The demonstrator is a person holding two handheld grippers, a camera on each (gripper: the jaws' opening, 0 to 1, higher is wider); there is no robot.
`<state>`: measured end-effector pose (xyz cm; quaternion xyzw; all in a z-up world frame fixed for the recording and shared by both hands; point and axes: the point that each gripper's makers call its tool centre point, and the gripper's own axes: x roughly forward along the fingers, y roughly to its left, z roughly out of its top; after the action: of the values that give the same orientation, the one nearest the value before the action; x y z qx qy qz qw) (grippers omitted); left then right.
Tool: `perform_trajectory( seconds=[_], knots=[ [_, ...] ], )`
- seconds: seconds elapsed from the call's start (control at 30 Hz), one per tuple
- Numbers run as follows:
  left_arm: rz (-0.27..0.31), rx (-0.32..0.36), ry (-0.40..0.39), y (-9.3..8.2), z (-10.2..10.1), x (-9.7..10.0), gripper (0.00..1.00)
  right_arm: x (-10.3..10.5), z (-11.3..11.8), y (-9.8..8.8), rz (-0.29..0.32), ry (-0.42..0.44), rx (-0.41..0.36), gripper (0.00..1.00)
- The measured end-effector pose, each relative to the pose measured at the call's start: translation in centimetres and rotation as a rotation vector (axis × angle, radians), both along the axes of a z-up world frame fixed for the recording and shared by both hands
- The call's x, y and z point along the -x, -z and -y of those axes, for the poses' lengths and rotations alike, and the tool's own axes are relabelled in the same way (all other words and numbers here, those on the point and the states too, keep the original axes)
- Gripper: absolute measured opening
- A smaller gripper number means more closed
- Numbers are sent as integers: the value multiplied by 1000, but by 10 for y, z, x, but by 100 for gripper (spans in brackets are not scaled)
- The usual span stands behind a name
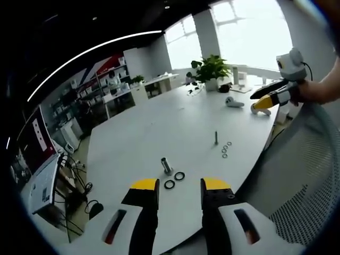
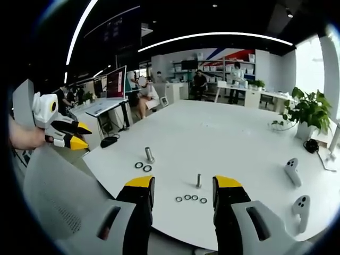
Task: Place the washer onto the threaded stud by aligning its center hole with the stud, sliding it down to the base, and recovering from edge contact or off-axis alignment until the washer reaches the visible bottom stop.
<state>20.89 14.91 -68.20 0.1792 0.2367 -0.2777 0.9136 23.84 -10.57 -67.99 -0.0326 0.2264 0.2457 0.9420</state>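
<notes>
One white table [image 2: 234, 133], office shelves [image 2: 212, 66] behind, plant [image 2: 308, 111] beside window.

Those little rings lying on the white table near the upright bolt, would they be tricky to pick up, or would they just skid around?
Probably tricky. The washers lie flat on the table, so there is little edge to grip. The tabletop looks smooth and glossy, so a nudged ring would likely slide rather than lift. Being thin, they should not tip, though one stood on edge might roll toward the stud.

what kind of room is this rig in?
Probably an open-plan office or lab. A large white table fills the middle, desks with monitors and shelving line the far wall, and a potted plant stands by big windows.
</notes>
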Motion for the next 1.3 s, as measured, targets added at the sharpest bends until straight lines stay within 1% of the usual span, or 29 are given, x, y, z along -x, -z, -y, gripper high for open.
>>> perform_trajectory(
  seconds=[0.17,0.47,0.77,1.3],
  knots=[
    [-3,9,-7,0,-2,0,29,0,-2,0,2,-7,6,46],
    [-13,-4,-9,3,-3,1,29,1,-2,1,-3,-5,6,46],
    [-9,-5,-10,3,-3,0,29,1,-1,1,-1,-7,10,46],
    [-31,-23,-6,8,-2,1,29,-1,0,-1,7,-1,-5,46]
  ],
)
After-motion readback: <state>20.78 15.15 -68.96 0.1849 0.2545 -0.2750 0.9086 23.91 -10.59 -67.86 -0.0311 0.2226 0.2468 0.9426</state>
